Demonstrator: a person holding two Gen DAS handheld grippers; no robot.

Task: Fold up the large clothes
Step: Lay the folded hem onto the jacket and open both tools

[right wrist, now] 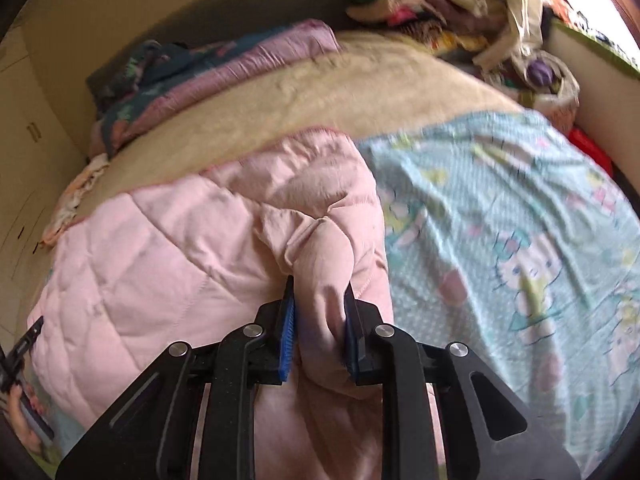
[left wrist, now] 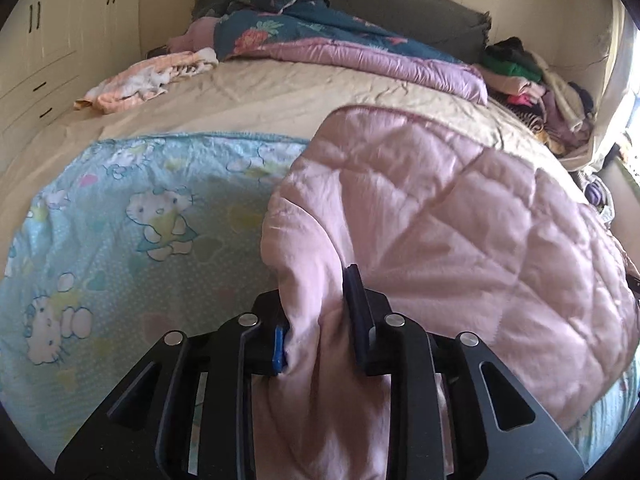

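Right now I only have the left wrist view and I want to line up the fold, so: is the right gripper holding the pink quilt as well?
Observer: Yes. The right gripper is shut on a bunched fold of the pink quilt, just as the left gripper is shut on it.
Operator: What lies to the right of that grip?
Observer: The blue cartoon-print sheet, uncovered out to the bed's edge.
Operator: Anything beyond that edge?
Observer: Something red sits just past the sheet; I cannot tell what it is.
Operator: Can you see my left side from there?
Observer: Only a hand with a black part of the gripper at the frame's left edge.
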